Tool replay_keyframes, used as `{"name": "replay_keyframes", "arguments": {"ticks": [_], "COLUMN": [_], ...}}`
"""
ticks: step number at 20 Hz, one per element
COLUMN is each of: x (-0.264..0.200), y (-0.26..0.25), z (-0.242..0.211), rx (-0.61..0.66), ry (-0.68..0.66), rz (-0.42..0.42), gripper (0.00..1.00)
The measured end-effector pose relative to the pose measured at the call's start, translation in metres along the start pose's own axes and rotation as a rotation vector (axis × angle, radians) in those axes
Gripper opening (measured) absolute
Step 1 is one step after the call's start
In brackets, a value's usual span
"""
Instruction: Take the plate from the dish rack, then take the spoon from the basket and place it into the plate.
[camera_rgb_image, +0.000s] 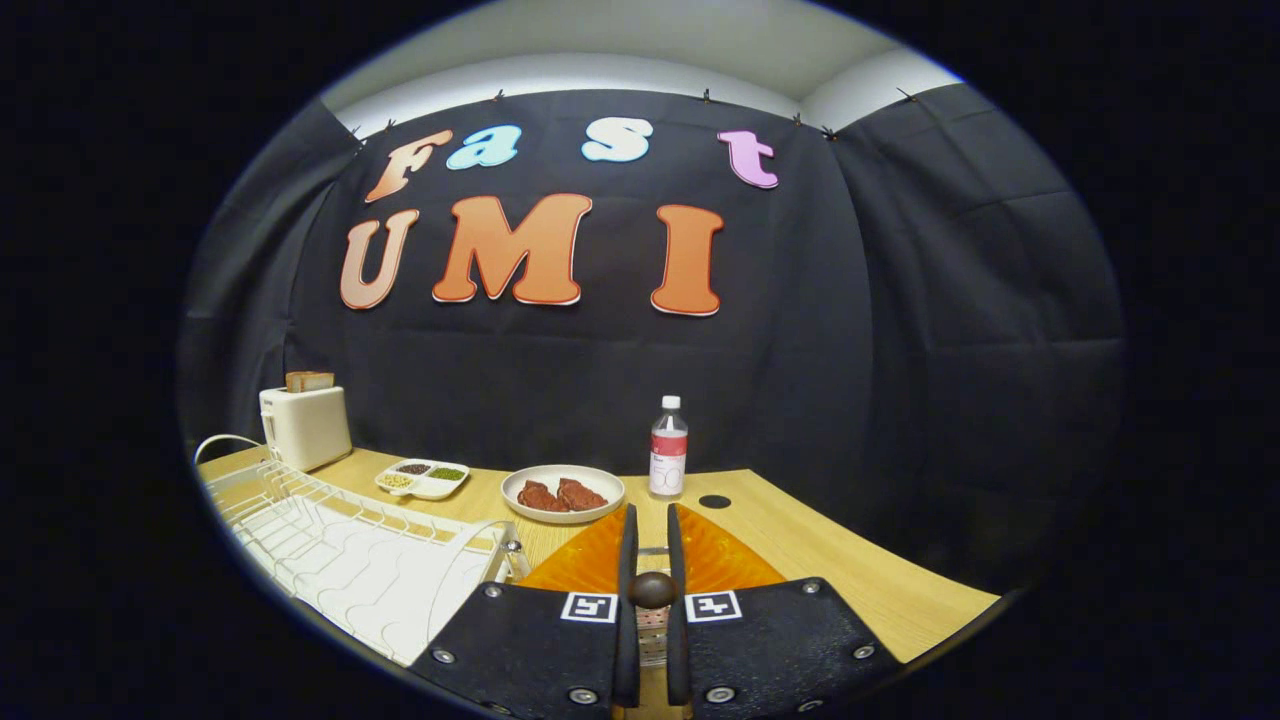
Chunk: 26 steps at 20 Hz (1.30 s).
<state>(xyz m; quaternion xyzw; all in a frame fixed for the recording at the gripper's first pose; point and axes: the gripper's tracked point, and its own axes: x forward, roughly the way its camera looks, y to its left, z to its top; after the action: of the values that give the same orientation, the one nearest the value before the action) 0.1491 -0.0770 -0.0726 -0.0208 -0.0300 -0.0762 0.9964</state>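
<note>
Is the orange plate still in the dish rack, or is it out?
Out: the orange plate lies on the table beside the white dish rack, under the gripper, whose fingers hold a dark spoon handle.

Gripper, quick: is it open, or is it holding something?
Gripper: closed, both fingers pinching a brown round-ended handle, apparently the spoon, with the orange plate just ahead.

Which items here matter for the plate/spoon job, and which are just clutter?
Job:
- orange plate, under the gripper
- spoon, its dark handle end between the near-closed fingers
- white dish rack

Lying about:
- toaster with bread
- divided dish of beans
- white plate with meat
- bottle
</note>
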Motion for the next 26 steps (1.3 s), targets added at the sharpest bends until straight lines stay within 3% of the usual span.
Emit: {"name": "replay_keyframes", "arguments": {"ticks": [6,13,19,26], "x": [-0.054,-0.15,-0.216,-0.236], "y": [0.006,0.08,0.15,0.211], "z": [0.056,0.076,0.062,0.013], "rx": [-0.016,-0.029,0.009,0.07], "ry": [-0.065,-0.082,-0.076,-0.014], "rz": [0.013,0.145,0.273,0.348], "gripper": [0.1,0.1,0.1,0.1]}}
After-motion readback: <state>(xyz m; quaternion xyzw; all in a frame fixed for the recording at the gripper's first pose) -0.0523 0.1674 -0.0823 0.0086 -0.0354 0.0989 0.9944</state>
